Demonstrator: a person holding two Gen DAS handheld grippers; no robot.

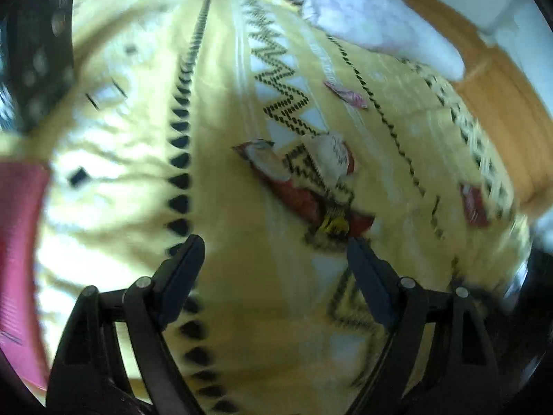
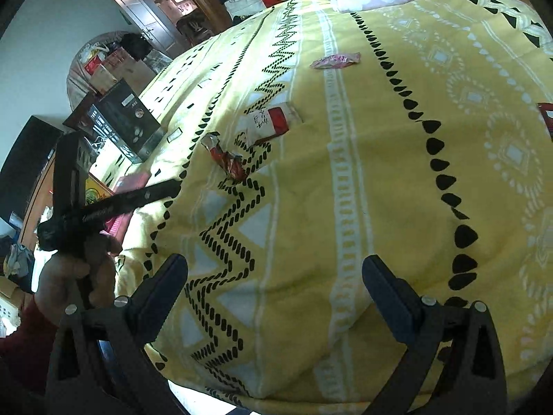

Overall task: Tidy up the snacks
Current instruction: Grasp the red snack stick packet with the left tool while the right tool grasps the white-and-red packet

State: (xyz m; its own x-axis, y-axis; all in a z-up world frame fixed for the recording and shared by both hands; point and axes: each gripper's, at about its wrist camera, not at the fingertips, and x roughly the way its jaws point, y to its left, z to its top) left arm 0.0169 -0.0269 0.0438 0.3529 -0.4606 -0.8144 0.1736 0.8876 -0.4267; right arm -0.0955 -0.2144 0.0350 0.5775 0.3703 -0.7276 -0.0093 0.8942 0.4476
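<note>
Snacks (image 1: 304,186) lie scattered on the bedspread (image 1: 242,311) ahead of your left gripper (image 1: 274,245), both your grippers spread and empty, so you've gathered nothing visible yet

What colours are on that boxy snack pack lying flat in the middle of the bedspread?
White with a red panel: the snack pack, clearest in the right wrist view.

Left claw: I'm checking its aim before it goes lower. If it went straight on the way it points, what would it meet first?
Probably the long red snack packet lying on the yellow bedspread, just ahead of the open left claw; blur leaves depth unclear.
</note>
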